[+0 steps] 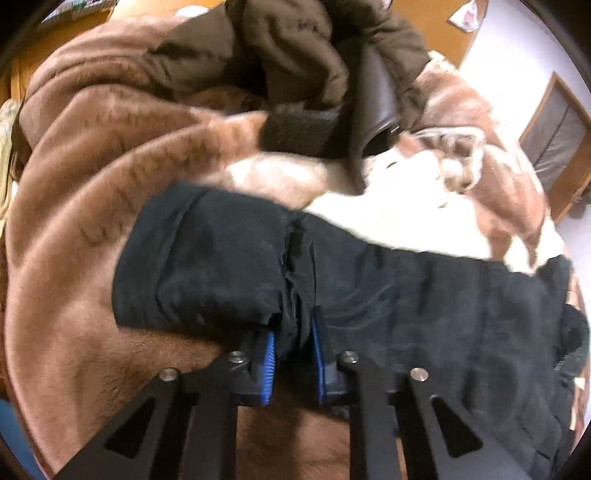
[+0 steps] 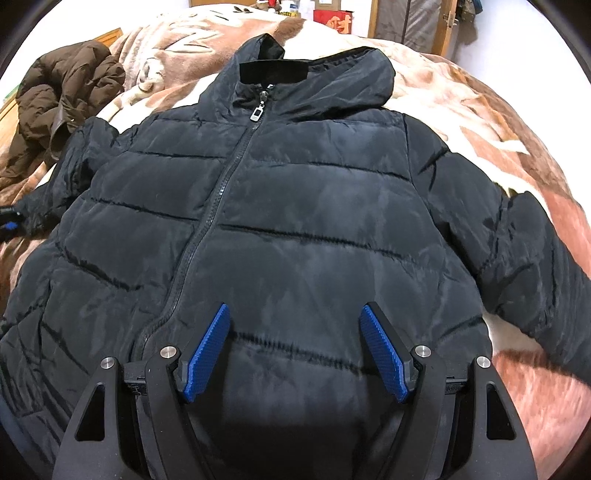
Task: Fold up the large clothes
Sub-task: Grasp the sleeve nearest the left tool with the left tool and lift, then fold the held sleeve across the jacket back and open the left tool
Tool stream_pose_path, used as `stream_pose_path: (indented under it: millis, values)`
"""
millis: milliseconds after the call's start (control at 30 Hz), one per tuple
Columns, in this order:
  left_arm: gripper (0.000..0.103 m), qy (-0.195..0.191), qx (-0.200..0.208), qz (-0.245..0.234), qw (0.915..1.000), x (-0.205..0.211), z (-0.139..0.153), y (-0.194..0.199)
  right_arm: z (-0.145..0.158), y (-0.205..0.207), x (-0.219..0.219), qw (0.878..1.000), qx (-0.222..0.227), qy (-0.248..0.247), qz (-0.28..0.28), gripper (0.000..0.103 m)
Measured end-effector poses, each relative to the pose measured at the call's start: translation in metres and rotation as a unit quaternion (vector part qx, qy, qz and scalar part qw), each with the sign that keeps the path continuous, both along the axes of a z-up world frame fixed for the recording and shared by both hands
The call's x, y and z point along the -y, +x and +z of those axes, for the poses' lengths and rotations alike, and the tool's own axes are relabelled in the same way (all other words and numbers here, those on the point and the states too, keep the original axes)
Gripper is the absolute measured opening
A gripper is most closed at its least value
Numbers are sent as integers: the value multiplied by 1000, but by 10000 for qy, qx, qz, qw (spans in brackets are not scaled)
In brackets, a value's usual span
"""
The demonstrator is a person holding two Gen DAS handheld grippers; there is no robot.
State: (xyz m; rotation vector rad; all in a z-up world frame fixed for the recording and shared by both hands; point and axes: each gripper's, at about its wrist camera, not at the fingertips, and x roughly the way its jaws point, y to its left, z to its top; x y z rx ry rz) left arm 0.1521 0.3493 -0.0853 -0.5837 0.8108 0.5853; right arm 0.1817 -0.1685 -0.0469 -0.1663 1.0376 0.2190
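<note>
A black puffer jacket [image 2: 295, 206] lies front up and zipped on a brown and cream blanket [image 2: 498, 122], collar at the far end. My right gripper [image 2: 295, 314] is open and empty, hovering over the jacket's lower front. My left gripper [image 1: 293, 332] is shut on the jacket's sleeve [image 1: 221, 254] near the cuff, with black fabric bunched between its blue pads [image 1: 269, 354]. In the right wrist view the left gripper shows small at the left edge [image 2: 11, 221], at the end of that sleeve.
A brown puffer coat [image 2: 62, 99] lies crumpled on the blanket at the far left of the bed; it also shows in the left wrist view [image 1: 295, 62]. A wooden floor and a wooden-framed door [image 1: 557, 147] lie beyond the bed. Boxes and clutter [image 2: 332, 18] stand behind the bed.
</note>
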Motion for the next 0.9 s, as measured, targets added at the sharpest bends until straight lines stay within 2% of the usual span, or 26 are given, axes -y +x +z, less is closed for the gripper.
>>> stream_pose_path:
  millis: [167, 267, 400, 500, 667, 800, 900]
  values:
    - [14, 227, 582, -525, 9967, 37, 70, -10, 10, -16, 6, 10000, 78, 47, -12, 73]
    - [13, 337, 959, -962, 9901, 70, 115, -16, 18, -25, 12, 9998, 146, 108, -54, 73]
    - [13, 481, 1347, -1701, 9750, 124, 168, -14, 32, -39, 24, 9990, 339, 256, -152, 73]
    - [13, 522, 1508, -2242, 9614, 166, 191, -4, 40, -46, 37, 9980, 424, 367, -289, 73]
    - [13, 356, 1520, -3118, 9372, 240, 192, 33, 44, -52, 63, 9960, 434, 491, -613, 73]
    - [13, 133, 1322, -3745, 9177, 298, 166, 68, 41, -53, 85, 9942, 407, 545, -833, 73]
    - [13, -55, 1157, -4067, 9062, 332, 141, 88, 35, -52, 101, 9929, 348, 595, -966, 73]
